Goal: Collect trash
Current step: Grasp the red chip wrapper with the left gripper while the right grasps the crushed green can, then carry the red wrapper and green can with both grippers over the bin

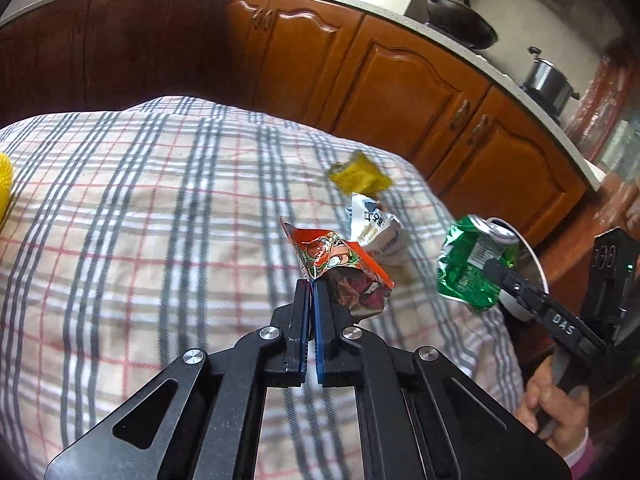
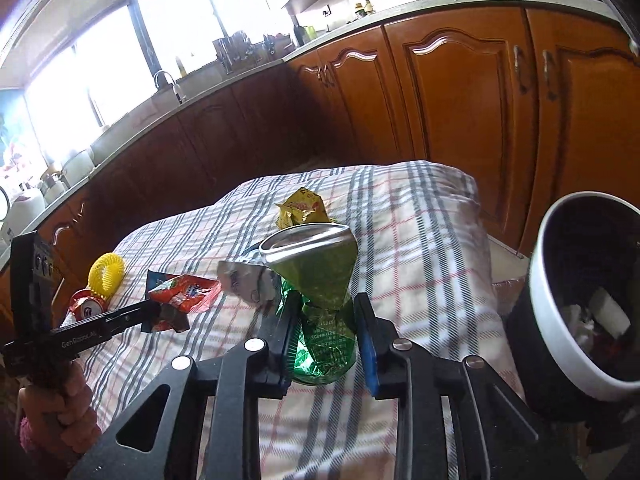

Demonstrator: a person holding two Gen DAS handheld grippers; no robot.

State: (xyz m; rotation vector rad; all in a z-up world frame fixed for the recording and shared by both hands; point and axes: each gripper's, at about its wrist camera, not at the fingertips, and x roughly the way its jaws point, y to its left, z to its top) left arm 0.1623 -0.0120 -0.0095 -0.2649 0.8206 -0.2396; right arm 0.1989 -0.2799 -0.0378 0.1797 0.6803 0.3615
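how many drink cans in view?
2. Crushed green can gripped in the right claw; small red can lying beside the yellow ring at the table's left. More may be hidden.

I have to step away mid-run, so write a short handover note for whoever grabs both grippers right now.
Left gripper: shut on the crumpled red-orange snack wrapper, lifted over the checked tablecloth.
Right gripper: shut on the crushed green drink can, near the white-rimmed black trash bin.
Done: the bin already holds some scraps.
Left: drop both held items in; then the crumpled yellow wrapper, white-silver wrapper and small red can. The yellow ribbed plastic ring may not be trash.
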